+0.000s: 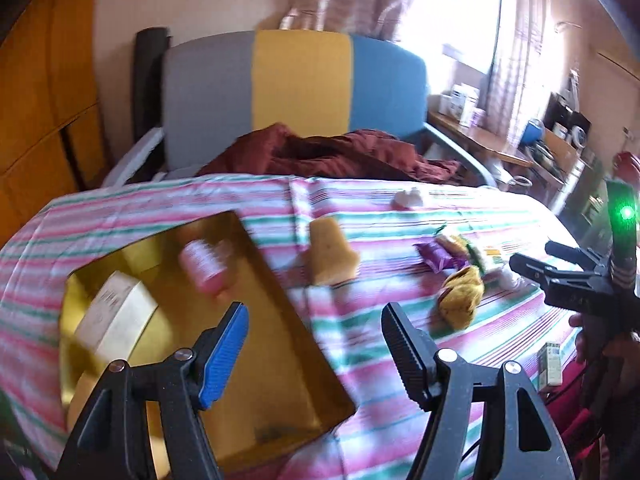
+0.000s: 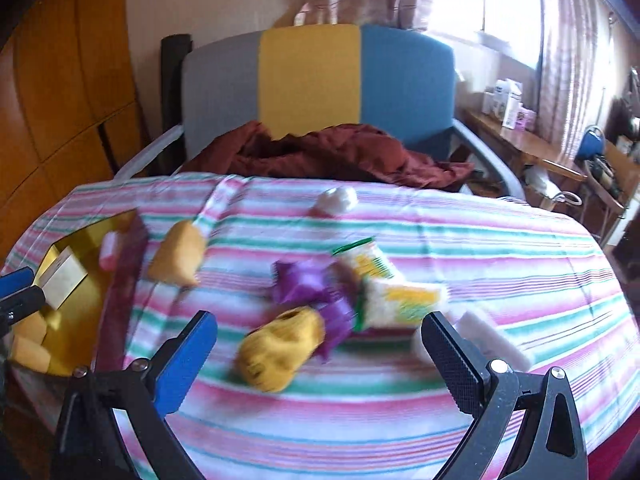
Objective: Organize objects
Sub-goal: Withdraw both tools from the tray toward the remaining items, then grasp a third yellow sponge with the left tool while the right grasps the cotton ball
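A: Jaws first. Left gripper [image 1: 314, 346]: one blue pad, one black, standing wide apart, nothing between them. It hangs over the near right edge of the gold tray [image 1: 280, 360].

B: Right gripper [image 2: 320, 354]: same, jaws well apart and empty. It is over the striped cloth [image 2: 480, 248], with the yellow knitted bundle [image 2: 280, 350] lying just beyond the gap.

A: Tray contents, left view: a cream box [image 1: 116, 320] and a pink-capped bottle [image 1: 206, 266] lying on its side. The right view adds yellow sponge blocks [image 2: 30, 340] at the near end of the tray.

B: Loose on the cloth: a tan sponge piece [image 2: 178, 258] just right of the tray, a purple wrapper [image 2: 304, 284] touching the yellow bundle, a yellow-green packet [image 2: 384, 288] next to the wrapper, a white block [image 2: 492, 336] by the black pad, a small white lump [image 2: 336, 200] farther back.

A: Small carton [image 1: 550, 364] at the cloth's right edge. Both views motion-blurred; labels unreadable.

B: Behind: grey, yellow and blue chair [image 2: 312, 80] with maroon fabric [image 2: 340, 156] on its seat.
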Tool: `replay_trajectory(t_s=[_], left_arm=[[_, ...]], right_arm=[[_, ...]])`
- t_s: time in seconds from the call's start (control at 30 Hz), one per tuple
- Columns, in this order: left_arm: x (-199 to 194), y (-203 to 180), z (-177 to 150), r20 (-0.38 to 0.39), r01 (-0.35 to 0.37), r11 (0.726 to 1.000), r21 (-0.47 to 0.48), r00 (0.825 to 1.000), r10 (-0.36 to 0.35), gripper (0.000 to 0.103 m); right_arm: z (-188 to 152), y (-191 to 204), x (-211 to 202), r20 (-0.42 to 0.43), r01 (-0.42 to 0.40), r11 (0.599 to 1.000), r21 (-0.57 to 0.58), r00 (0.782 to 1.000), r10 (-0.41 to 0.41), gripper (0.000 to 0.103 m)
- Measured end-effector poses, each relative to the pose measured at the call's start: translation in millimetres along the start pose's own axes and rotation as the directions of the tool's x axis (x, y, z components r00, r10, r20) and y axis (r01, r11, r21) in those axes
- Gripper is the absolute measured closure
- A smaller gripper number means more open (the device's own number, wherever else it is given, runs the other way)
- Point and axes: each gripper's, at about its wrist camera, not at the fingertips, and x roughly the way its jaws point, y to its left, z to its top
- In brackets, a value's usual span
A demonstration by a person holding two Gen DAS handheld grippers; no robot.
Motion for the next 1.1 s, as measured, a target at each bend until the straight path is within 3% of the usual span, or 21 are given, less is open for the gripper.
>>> replay_trajectory(t_s=[0.23,0.4,0.67,0.73,0.8,0.93,1.03,1.1], left_arm=[[59.4,-15.5,32.3,-0.078,0.044,0.999,0.018,0.996,-0.043,0.033],[99.3,-16.6,48.6,-0.121,0.023,1.000,0.011,0.992,-0.022,0.022],[157.2,-13.9,61.1,-0.193,-0.034,0.999,0.021,0.980,0.037,0.020],[167.1,-12.2,61.4,-0.218,-0.046,0.999,0.015,0.975,0.048,0.023],[175.7,-11.5,61.3,-0.235,-0.060,0.998,0.020,0.970,0.063,0.036],[192.8,-13.1,57.1,-0.278,-0.062,0.997,0.045,0.958,0.072,0.050],[192.7,-17.9,53.7,-0.254,-0.060,0.995,0.086,0.964,0.080,0.057],[186.4,-17.4,54.0,-0.236,-0.031,0.997,0.077,0.970,0.049,0.059]], right_arm=[[14.7,-43.0,18.2,0.051,0.020,0.999,0.036,0.998,-0.022,0.000],[13.1,-63.1,33.6,0.019,0.003,0.992,0.126,1.000,-0.005,0.000],[14.1,-62.0,33.0,0.034,-0.043,0.991,0.127,0.999,0.039,0.000],[13.9,-60.7,34.6,0.027,-0.054,0.991,0.122,0.998,0.051,0.000],[13.8,-58.6,34.9,0.026,-0.057,0.992,0.114,0.998,0.054,0.000],[12.6,-55.4,36.2,0.016,-0.058,0.993,0.106,0.998,0.057,0.000],[12.6,-56.9,39.4,-0.007,-0.079,0.989,0.125,0.997,0.080,0.000],[17.0,-57.3,43.4,-0.024,-0.124,0.981,0.148,0.991,0.129,0.000]])
